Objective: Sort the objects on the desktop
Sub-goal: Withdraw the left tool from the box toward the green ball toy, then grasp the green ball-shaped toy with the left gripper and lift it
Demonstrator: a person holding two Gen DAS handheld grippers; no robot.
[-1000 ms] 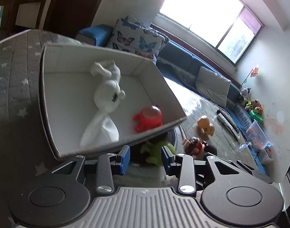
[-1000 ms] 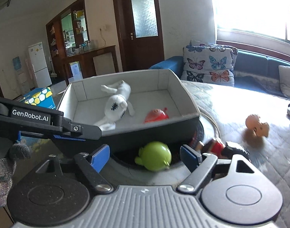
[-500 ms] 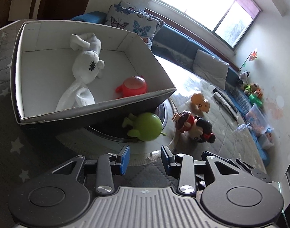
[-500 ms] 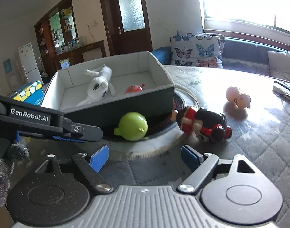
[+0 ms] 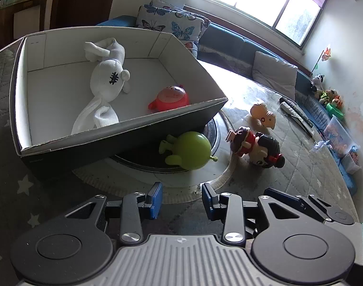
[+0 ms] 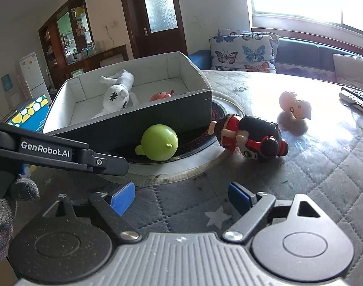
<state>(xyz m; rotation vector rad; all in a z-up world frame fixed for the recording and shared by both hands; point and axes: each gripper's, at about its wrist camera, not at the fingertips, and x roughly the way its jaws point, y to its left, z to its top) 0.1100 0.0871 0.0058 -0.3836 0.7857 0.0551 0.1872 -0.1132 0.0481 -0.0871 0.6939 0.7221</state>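
Note:
A dark box (image 5: 124,138) (image 6: 157,116) with a white inside holds a white plush rabbit (image 5: 105,81) (image 6: 117,95) and a red round toy (image 5: 170,96) (image 6: 161,95). A green round toy (image 5: 191,150) (image 6: 160,141) lies on the table against the box's front wall. A red and black doll (image 5: 257,146) (image 6: 250,137) lies to its right. A pale orange figure (image 5: 262,115) (image 6: 294,109) stands beyond it. My left gripper (image 5: 181,199) is open and empty, short of the green toy. My right gripper (image 6: 181,196) is open wide and empty, short of the toys.
A round dark hotplate (image 5: 212,133) (image 6: 205,138) is set in the quilted table cover (image 6: 324,178). A remote (image 5: 296,115) (image 6: 357,97) lies at the far right. A sofa with butterfly cushions (image 6: 243,50) stands behind the table. The left gripper's arm (image 6: 50,152) crosses the right wrist view.
Both grippers have drawn back from the box and the toys, which now sit farther off. The green toy lies free on the table. Both jaws stay open.

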